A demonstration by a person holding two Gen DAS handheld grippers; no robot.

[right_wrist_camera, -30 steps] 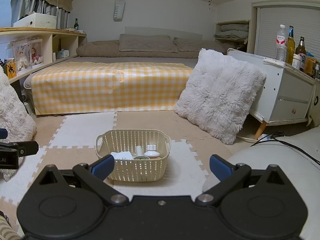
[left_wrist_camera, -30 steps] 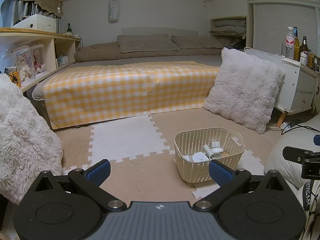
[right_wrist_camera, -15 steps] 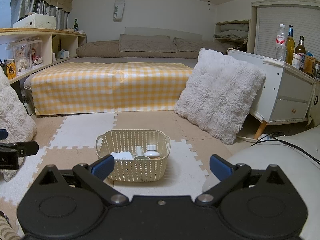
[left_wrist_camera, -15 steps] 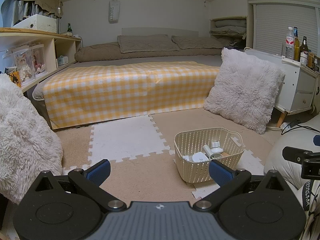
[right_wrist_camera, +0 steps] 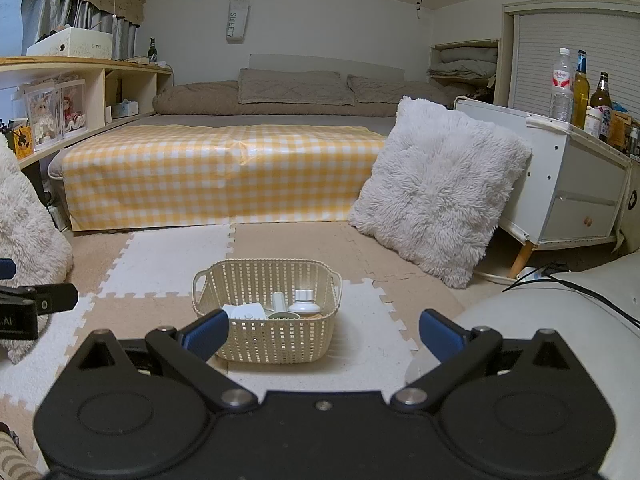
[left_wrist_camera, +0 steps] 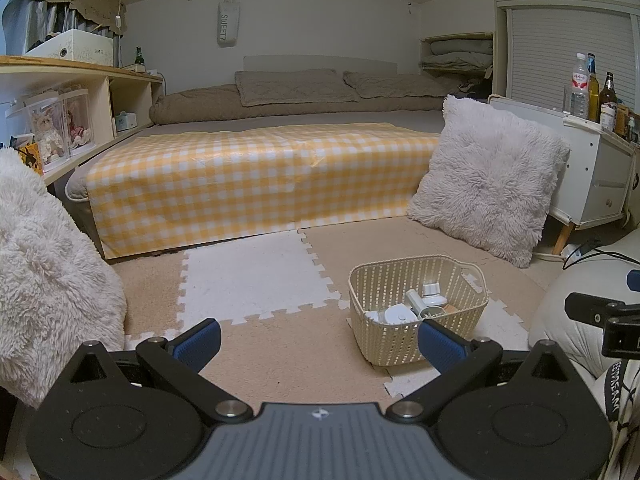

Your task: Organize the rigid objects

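A bedroom floor covered in beige and white foam mats (right_wrist_camera: 168, 256), seen from two hand-held tools. In the lower middle of the right wrist view sits a cream plastic basket (right_wrist_camera: 267, 342), with small white rigid items inside: a squat white bottle (right_wrist_camera: 305, 303), a slim upright tube (right_wrist_camera: 278, 302) and a rounded white container (right_wrist_camera: 248, 314). In the left wrist view the same basket (left_wrist_camera: 416, 342) sits at lower right. The left tool (left_wrist_camera: 318, 338) and the right tool (right_wrist_camera: 322, 332) both hang low at the bottom of their frames, fingers spread wide and released, holding nothing. Behind, across the middle of each frame, is a bed (right_wrist_camera: 224, 176) with a yellow checked cover, and a fluffy white cushion (right_wrist_camera: 440, 196) leans at right against a white cabinet (right_wrist_camera: 588, 196) topped with bottles (right_wrist_camera: 562, 84). The items lie gathered in the basket and no loose item shows on the mats. This would fit either items waiting to be taken out and arranged, or a tidy-up with everything already collected; the pictures do not settle which, so no particular move can be named.
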